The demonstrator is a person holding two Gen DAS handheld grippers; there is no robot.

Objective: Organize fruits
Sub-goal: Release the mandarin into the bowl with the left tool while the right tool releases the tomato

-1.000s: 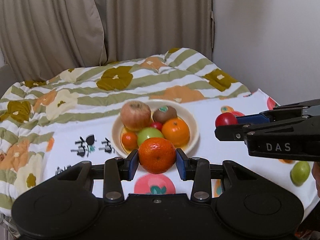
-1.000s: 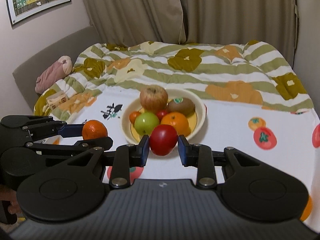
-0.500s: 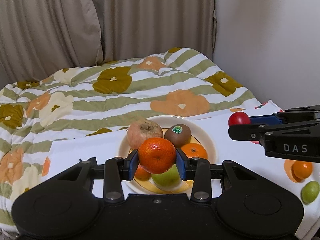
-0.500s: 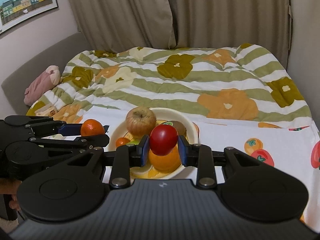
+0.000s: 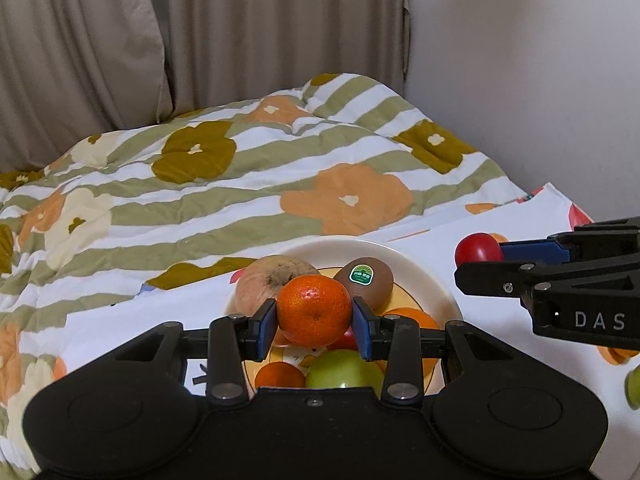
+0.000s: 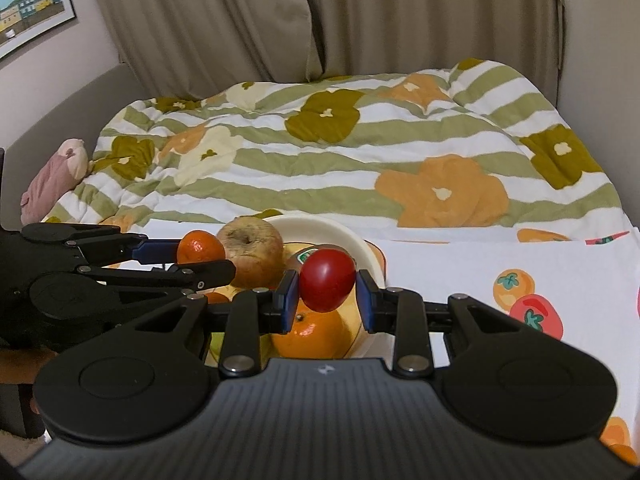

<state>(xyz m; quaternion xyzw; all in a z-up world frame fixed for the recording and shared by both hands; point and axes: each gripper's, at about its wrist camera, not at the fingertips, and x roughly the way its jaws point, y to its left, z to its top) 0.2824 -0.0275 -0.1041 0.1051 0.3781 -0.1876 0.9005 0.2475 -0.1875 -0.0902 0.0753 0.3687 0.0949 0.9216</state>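
Observation:
My left gripper (image 5: 314, 316) is shut on an orange mandarin (image 5: 314, 310) and holds it above the near side of a cream bowl (image 5: 424, 268). The bowl holds an apple (image 5: 268, 280), a kiwi with a green sticker (image 5: 366, 280), a green fruit (image 5: 344, 370), a small mandarin (image 5: 280, 374) and an orange (image 5: 414, 316). My right gripper (image 6: 326, 286) is shut on a red tomato (image 6: 328, 280) over the same bowl (image 6: 340, 232), above the orange (image 6: 312, 334). The left gripper with its mandarin (image 6: 200, 246) shows at the left of the right wrist view.
The bowl stands on a white cloth with printed fruit (image 6: 520, 304). A striped flowered quilt (image 5: 240, 184) lies behind it, with curtains and a wall beyond. A green fruit (image 5: 634, 386) lies on the cloth at the far right. A pink soft toy (image 6: 52, 180) lies at the left.
Both grippers have moved forward and up over the bowl, each still holding its fruit. The bowl now sits partly under the fingers in both views.

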